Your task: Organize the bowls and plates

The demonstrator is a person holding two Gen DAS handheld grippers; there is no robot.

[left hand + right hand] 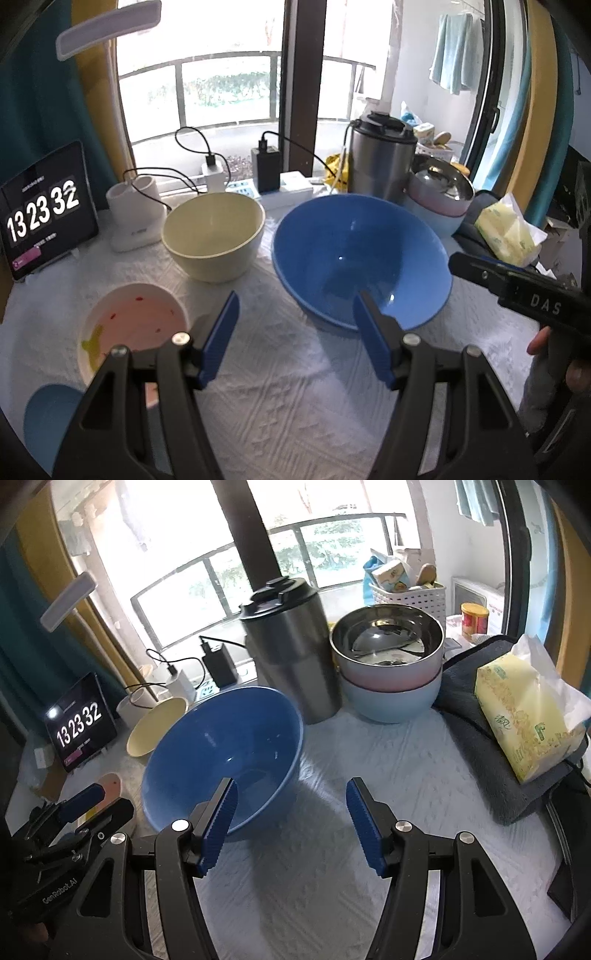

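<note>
A white textured cloth covers the counter before a bright balcony window. The blue bowl sits mid-counter, the cream bowl toward the back edge. Left hand-held gripper and right hand-held gripper both spread, empty.

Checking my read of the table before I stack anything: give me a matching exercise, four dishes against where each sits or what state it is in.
Things:
1. big blue bowl
2. cream bowl
3. pink plate
4. steel bowl

Places or states:
A. nested on top of a pink and a pale blue bowl
B. soiled with red and yellow scraps
C. beside the white charger stand, empty
D. in the middle of the cloth, just ahead of both open grippers

Pairs: 1-D, 2-C, 3-B, 4-A
</note>
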